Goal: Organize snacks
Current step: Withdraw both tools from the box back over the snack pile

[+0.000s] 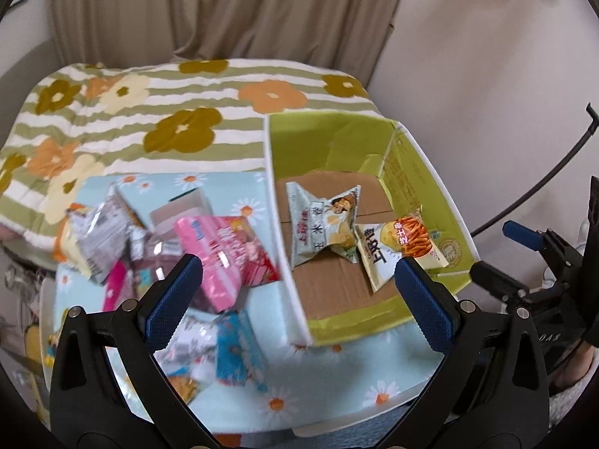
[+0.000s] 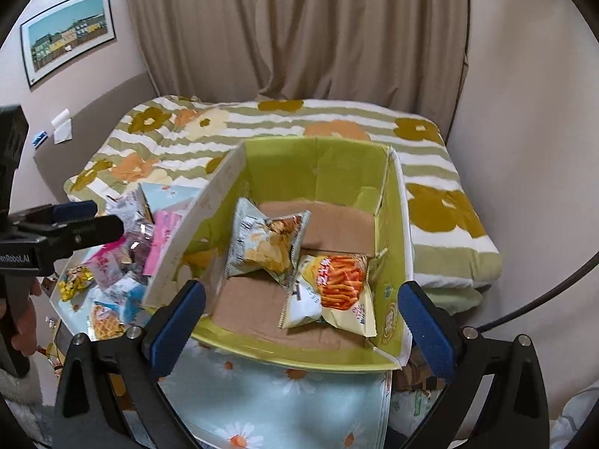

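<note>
An open green cardboard box [image 1: 423, 172] [image 2: 337, 157] stands on a daisy-print cloth. Inside lie a grey chip bag [image 1: 324, 220] [image 2: 262, 243] and a yellow bag with orange sticks [image 1: 404, 243] [image 2: 337, 292]. A heap of loose snack packets [image 1: 168, 239] [image 2: 123, 258] lies left of the box, with a pink packet [image 1: 221, 250] on top. My left gripper [image 1: 299, 288] is open and empty, above the box's left wall. My right gripper [image 2: 301, 314] is open and empty, above the box's near edge. The left gripper also shows in the right wrist view [image 2: 75, 224].
The daisy cloth [image 1: 337, 385] [image 2: 277, 400] covers a small table. Behind it is a bed with a striped floral blanket [image 1: 168, 112] [image 2: 430, 194]. Beige curtains [image 2: 299, 30] hang at the back. A wall stands on the right.
</note>
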A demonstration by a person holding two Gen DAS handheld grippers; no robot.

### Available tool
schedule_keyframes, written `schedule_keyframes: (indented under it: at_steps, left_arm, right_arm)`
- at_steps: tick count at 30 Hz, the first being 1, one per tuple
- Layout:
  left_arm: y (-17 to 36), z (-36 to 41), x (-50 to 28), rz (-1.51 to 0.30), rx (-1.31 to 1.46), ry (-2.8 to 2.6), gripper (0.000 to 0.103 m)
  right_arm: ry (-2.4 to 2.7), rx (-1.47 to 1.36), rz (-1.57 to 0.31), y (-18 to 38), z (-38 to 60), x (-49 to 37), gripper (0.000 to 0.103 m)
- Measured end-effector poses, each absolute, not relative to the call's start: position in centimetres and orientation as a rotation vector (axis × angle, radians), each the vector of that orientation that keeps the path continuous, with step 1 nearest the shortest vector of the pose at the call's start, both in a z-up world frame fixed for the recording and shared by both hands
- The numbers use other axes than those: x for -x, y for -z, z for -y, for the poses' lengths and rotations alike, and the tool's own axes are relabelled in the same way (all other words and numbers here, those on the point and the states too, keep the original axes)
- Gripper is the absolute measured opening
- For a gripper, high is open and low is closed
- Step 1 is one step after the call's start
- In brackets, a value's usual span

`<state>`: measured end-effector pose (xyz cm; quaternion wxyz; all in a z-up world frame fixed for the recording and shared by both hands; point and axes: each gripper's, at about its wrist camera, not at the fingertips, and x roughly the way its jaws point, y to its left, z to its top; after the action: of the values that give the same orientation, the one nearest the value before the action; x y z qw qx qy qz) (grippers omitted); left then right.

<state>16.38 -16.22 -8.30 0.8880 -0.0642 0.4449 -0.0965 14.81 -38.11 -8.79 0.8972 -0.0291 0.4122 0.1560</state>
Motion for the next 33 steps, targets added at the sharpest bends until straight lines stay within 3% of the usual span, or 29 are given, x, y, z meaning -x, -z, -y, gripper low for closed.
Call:
schedule_keyframes:
  at_steps: [18,33]
  left_arm:
    - [7.0,0.8,-5.7,-0.872,0.227,-0.051,0.102]
    - [12.5,-10.8,-4.7,-1.001,0.177,0.091,0.102]
  right_arm:
    - [-0.469,-0.001,-0.788,6.4,29.0,-11.5,0.102]
    - [-0.458,-0.063,-0.85,9.5,14.7,-9.2,0.102]
